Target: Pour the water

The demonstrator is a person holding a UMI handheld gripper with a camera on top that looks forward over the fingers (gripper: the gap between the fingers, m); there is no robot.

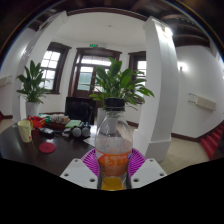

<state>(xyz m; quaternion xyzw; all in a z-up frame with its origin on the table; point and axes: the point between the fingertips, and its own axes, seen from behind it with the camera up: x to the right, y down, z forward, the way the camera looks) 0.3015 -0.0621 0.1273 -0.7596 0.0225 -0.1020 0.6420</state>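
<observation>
Bottle of clear plastic w/ a black cap and orange liquid in its lower part (113, 150) stood upright between the tongs (113, 176), both magenta pads (92, 162) pressed vs. its sides, so the tongs were clenched on it. It looked raised above the dark table (25, 150), well apart from the clutter at the table's far side: a pale cup (24, 131), a red round thing (47, 148), misc. small items too small to name. A leafy green potted plant (120, 85) stood beyond the bottle, white pillar (157, 90) beside it. Risks, as I judged: cap seemed on, so tilting now would pour nothing; grip sat low on a thin-walled bottle, so a squeeze could buckle it, or it could slip or swing when tipped. No receiving vessel near the tongs, so an early tilt would spill on the table.
</observation>
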